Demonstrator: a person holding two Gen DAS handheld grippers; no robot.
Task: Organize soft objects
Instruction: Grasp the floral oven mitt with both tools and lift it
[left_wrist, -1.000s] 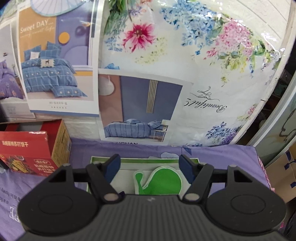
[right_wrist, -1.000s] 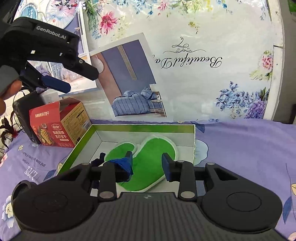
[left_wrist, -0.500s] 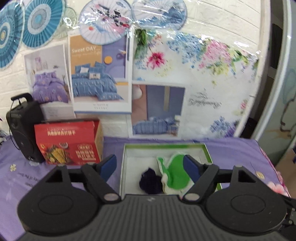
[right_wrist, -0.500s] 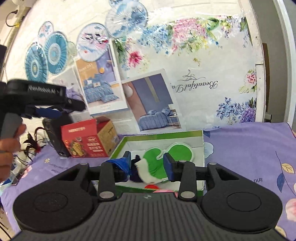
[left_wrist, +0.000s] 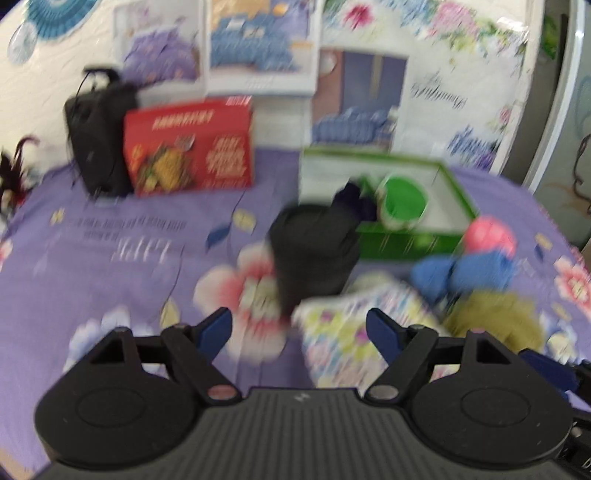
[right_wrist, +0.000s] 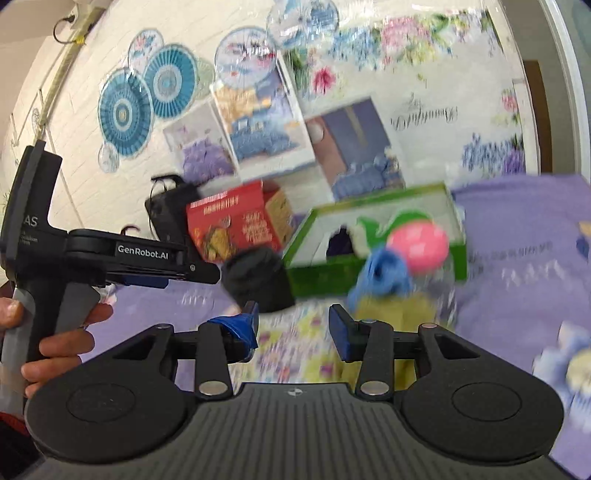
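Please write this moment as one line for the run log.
left gripper: jaws open, empty | right gripper: jaws opening, empty | green box: holds green and dark items | pile outside box: black, floral, blue, pink, olive

From my remote station I count:
- one green box (left_wrist: 413, 242), holding two soft items: one green piece (left_wrist: 404, 197), one dark navy piece (left_wrist: 354, 201).
- five loose soft items on the bed: one black (left_wrist: 314, 254), one floral-print (left_wrist: 354, 325), one blue (left_wrist: 461, 275), one pink (left_wrist: 489, 234), one olive (left_wrist: 495, 317).
- one red carton (left_wrist: 192, 151).
- one black speaker (left_wrist: 98, 140).
- two sets of tongs, one left (left_wrist: 299, 326), one right (right_wrist: 293, 325).
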